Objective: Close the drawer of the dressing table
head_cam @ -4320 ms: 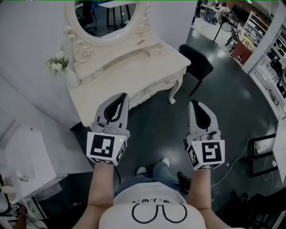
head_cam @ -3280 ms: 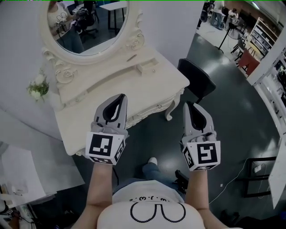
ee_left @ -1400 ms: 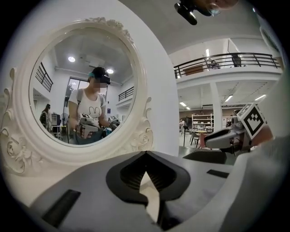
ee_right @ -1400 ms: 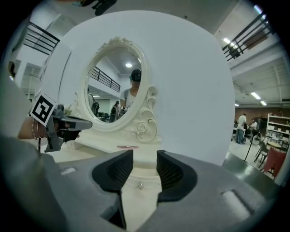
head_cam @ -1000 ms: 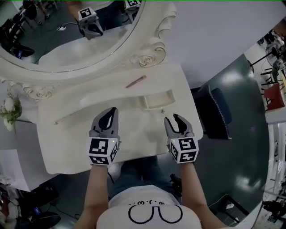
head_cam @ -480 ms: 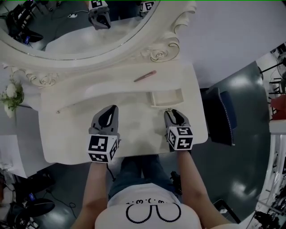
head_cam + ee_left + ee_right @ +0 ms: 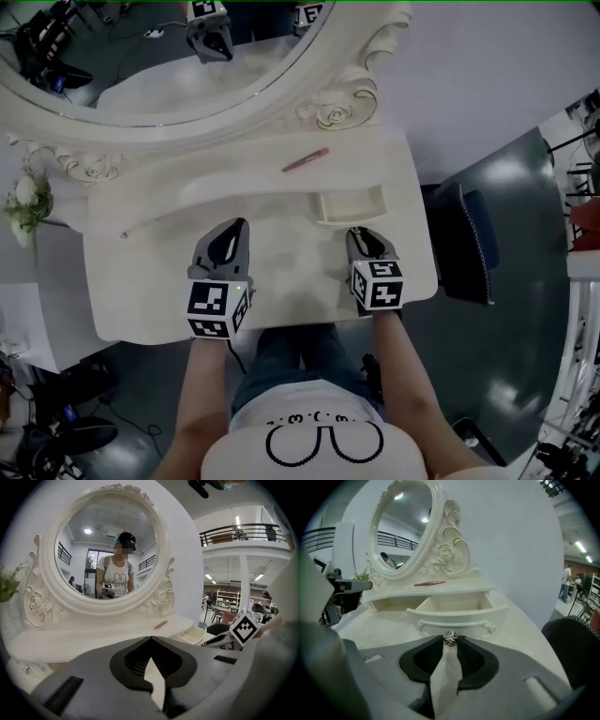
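Counting one dressing table (image 7: 141,291), one mirror (image 7: 141,66), one drawer (image 7: 349,203), one knob (image 7: 450,638). Also counting one pink stick (image 7: 305,160), one chair (image 7: 466,239), two grippers: left gripper (image 7: 240,224), right gripper (image 7: 357,234).

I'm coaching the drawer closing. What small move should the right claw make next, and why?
Probably push straight in toward the mirror: the right claw, whose jaws have just been closing, appears pinched on the drawer knob, and the small drawer stands pulled out.

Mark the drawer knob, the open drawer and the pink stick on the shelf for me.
drawer knob (image 7: 450,639), right gripper view, on its metal head.
open drawer (image 7: 458,619), right gripper view, on its front panel.
pink stick (image 7: 306,160), head view, on its middle.
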`<state>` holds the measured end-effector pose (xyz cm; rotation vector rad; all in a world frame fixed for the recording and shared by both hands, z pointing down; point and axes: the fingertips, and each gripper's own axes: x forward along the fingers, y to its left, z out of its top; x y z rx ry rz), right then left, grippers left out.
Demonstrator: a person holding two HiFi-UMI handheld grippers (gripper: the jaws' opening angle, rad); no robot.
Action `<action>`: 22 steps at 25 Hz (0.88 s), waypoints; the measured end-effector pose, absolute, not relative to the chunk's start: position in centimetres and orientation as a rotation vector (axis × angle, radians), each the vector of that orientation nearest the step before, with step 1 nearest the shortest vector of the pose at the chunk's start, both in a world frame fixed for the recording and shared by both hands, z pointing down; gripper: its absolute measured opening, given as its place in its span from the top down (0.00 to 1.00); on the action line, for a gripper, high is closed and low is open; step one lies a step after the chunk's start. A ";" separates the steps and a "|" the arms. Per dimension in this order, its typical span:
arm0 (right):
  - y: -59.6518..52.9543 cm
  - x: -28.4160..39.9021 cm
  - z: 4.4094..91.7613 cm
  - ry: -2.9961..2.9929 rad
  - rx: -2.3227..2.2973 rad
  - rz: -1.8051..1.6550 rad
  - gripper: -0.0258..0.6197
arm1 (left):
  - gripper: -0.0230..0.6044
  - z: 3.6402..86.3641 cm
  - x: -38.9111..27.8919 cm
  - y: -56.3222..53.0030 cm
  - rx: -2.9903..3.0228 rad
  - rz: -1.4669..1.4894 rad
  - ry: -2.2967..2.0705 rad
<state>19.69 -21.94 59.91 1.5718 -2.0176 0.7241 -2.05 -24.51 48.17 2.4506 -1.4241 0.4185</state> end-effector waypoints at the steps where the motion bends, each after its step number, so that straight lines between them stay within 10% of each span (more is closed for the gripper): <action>1: -21.9 19.7 59.8 -2.015 1.571 0.726 0.81 | 0.97 48.0 -2.1 -24.6 2.452 0.414 -1.428; 22: -24.9 19.7 58.6 -2.030 1.541 0.712 0.81 | 0.97 45.5 -3.6 -25.1 2.434 0.371 -1.523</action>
